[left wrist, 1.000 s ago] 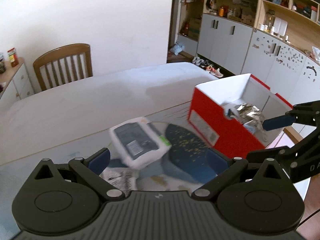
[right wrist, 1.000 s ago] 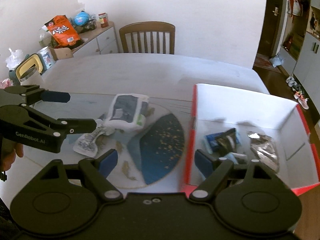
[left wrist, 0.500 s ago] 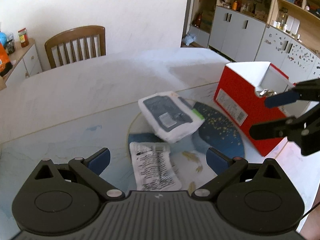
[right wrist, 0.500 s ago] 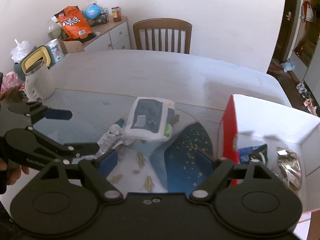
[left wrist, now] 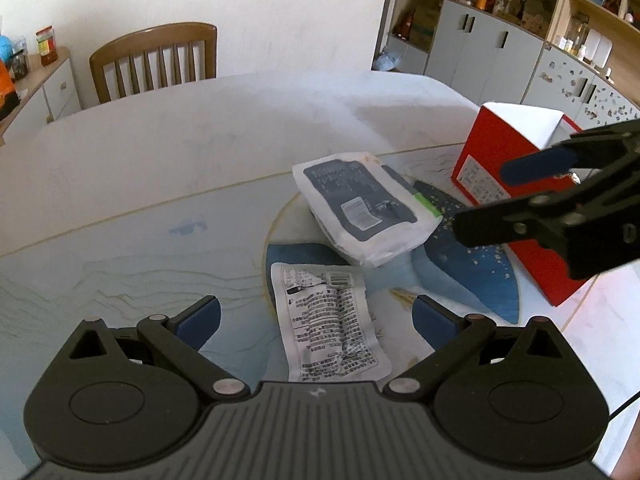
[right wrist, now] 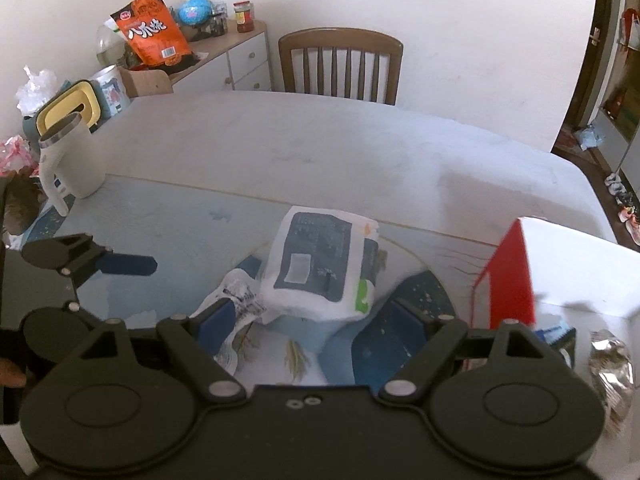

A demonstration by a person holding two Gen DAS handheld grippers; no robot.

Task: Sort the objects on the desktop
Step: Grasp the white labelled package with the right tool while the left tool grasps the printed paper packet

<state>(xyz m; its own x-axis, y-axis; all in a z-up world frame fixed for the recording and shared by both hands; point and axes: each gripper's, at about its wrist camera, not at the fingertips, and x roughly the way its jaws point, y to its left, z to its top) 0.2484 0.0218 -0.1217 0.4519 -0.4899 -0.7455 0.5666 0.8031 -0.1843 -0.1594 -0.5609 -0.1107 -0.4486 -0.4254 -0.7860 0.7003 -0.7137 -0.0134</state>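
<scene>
1. You had an orange bag [right wrist: 154, 32] on the sideboard, and its large white characters read "八爪烧".
2. Your flat sachet [left wrist: 330, 326] carried dense black print and a barcode, too small to read.
3. The white pack [left wrist: 362, 210] bore a small white label, illegible.
4. The red box [left wrist: 508, 184] had a white sticker on its side, its print too fine to read.

Both wrist views look forward and down, close over the table [left wrist: 160, 152], sharing the white pack [left wrist: 360, 216]
</scene>
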